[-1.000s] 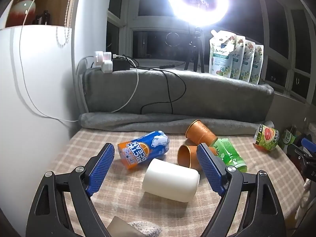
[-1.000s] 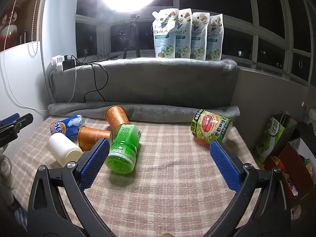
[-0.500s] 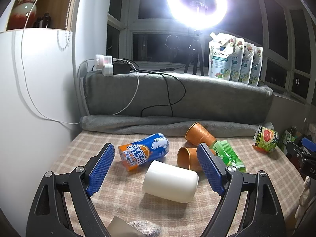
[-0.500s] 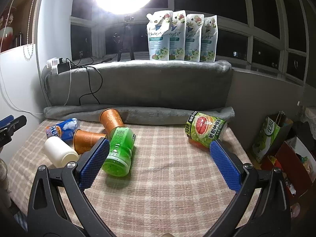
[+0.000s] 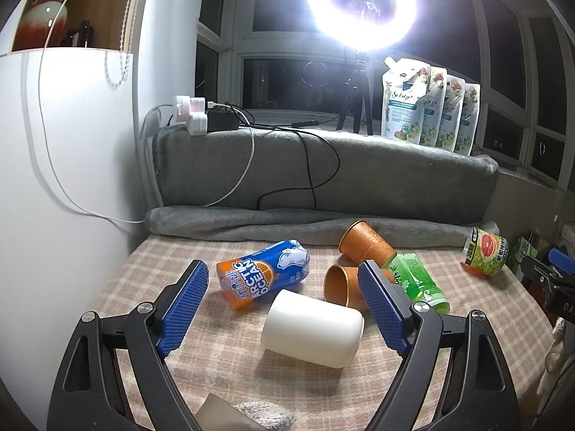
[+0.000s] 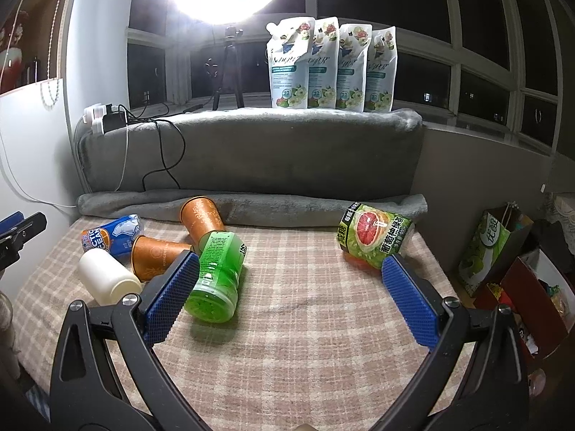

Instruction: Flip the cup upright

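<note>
Checked cloth covers the desk (image 5: 151, 265), lit hard by a ring light (image 5: 359, 3) on the sill behind.

Near: my left tongs (image 5: 284, 309) hang above the front of the cloth, pads spread wide, nothing between them touched. Framed in that gap lies the white cup (image 5: 312, 327), on its side, its closed end seemingly toward my right; the rim end I cannot make out. I judge it the cup to set upright: nearest, and already lined up with the pads. My right tongs (image 6: 287, 294) are likewise wide apart and empty, over bare cloth toward the right of the desk.

Middle: an orange-and-blue can (image 5: 264, 276) lies just behind the cup on its left; an orange paper cup (image 5: 341, 285) lies just behind on its right, mouth toward me, with a green bottle (image 6: 217, 276) beside it. A second orange cup (image 5: 364, 244) lies further back. So room is tight behind the white cup, open in front and above. Lifting up and toward me looks safest.

Far: a grapefruit-label bottle (image 6: 373, 239) lies well apart at the right; grey blanket (image 6: 251, 154) walls the back edge.
</note>
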Motion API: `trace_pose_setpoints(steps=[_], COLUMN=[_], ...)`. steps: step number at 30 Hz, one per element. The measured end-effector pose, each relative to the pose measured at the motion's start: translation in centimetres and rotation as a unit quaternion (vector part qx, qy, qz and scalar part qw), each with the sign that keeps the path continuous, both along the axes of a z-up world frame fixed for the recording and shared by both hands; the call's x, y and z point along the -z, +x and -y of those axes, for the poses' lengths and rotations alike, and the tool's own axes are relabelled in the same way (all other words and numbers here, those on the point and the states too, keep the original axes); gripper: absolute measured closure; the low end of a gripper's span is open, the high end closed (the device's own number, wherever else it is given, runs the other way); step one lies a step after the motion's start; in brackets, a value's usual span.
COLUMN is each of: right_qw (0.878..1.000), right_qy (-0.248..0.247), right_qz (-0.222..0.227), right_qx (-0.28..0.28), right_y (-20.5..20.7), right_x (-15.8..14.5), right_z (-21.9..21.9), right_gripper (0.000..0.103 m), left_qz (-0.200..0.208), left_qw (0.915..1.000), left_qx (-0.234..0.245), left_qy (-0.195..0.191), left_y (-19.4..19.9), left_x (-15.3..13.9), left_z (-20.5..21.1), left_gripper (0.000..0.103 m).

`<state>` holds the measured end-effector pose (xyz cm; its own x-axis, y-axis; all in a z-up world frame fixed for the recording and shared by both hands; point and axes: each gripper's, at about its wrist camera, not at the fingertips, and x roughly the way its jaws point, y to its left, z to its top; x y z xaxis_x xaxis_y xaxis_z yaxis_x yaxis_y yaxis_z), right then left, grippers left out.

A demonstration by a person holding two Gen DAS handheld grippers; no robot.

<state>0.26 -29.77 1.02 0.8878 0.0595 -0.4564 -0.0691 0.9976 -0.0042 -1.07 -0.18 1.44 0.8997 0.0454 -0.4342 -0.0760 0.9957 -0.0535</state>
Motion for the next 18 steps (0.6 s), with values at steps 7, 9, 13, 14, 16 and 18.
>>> trace_pose_setpoints(steps=[7,9,13,14,16,18], right_qw=[1.000,1.000,1.000,1.000,1.000,1.000], right_qy=[0.001,0.001,0.000,0.001,0.001,0.001], right_qz=[0.000,0.000,0.000,0.000,0.000,-0.001], right_qx=[0.002,0.001,0.000,0.000,0.001,0.000], right_y=[0.05,0.06,0.10,0.09,0.09,0.10], right_x=[0.03,0.02,0.00,0.00,-0.01,0.02], right_z=[-0.06,-0.06,-0.05,-0.04,-0.07,-0.08], right_gripper=[0.000,0.000,0.000,0.000,0.000,0.000], left_qz=[0.001,0.000,0.001,0.001,0.001,0.001], left_qw=[1.0000,1.0000,1.0000,1.0000,1.0000,1.0000], left_qx=[0.000,-0.001,-0.001,0.000,0.000,0.000], left_qy=[0.000,0.000,0.000,0.000,0.001,0.001], left_y=[-0.02,-0.02,-0.03,-0.03,-0.01,-0.02], left_x=[0.04,0.03,0.04,0.03,0.06,0.08], left_z=[0.03,0.07,0.06,0.06,0.07,0.08], left_gripper=[0.017,0.017,0.017,0.017,0.017,0.017])
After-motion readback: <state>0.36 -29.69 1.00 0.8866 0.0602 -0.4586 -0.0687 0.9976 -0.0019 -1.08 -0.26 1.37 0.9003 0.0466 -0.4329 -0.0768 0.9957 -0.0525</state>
